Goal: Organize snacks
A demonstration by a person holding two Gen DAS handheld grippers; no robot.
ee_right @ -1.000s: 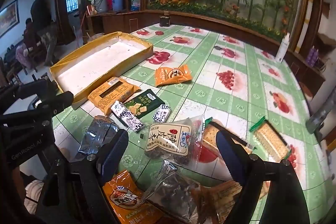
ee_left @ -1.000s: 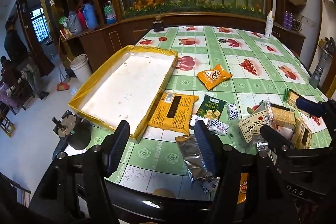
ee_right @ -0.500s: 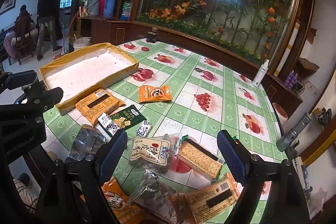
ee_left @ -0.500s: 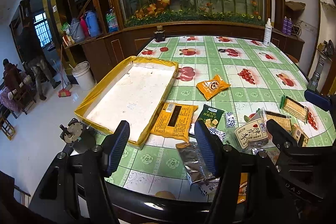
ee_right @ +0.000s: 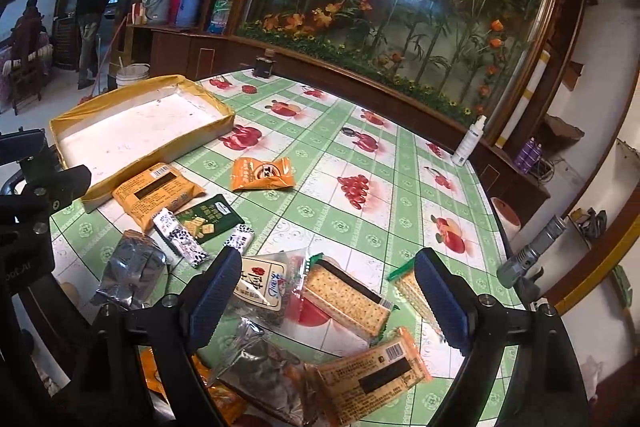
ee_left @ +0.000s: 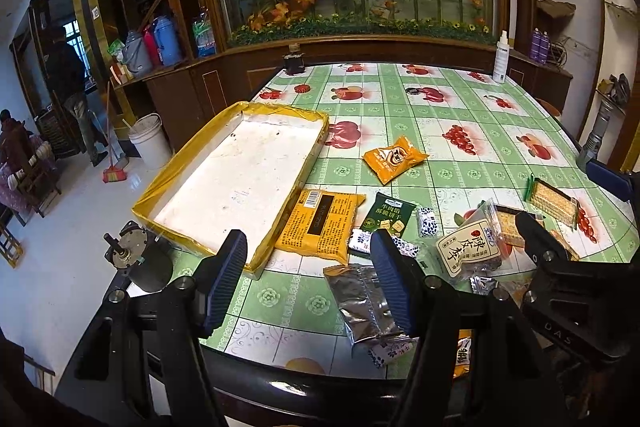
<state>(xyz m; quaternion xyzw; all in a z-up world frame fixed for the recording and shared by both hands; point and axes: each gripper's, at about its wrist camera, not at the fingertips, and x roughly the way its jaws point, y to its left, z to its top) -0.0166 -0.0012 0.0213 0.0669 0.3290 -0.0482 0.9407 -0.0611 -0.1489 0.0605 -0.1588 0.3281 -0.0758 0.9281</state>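
Note:
Several snack packets lie loose on the green fruit-print tablecloth (ee_left: 472, 107). A shallow yellow-rimmed tray (ee_left: 188, 167) with a white floor sits at the left, nothing in it. Beside it lie a large orange packet (ee_left: 320, 223), a dark green packet (ee_left: 386, 213), a small orange packet (ee_left: 394, 157) and a silver foil pouch (ee_left: 360, 303). My left gripper (ee_left: 308, 283) hangs open above the table's near edge, nothing between its fingers. My right gripper (ee_right: 328, 303) is open too, over a clear cracker pack (ee_right: 344, 299) and a white-labelled bag (ee_right: 260, 279), apart from both.
A white spray bottle (ee_left: 501, 57) and a small dark jar (ee_left: 294, 61) stand at the table's far edge. Wooden cabinets and a glass flower display back the table. Left of it, a white bucket (ee_left: 150, 141) and broom stand on the floor, with people further off.
Both views have tilted upward, so the table and snacks sit lower in frame; the right view changed more. Both grippers stayed open and no packet moved.

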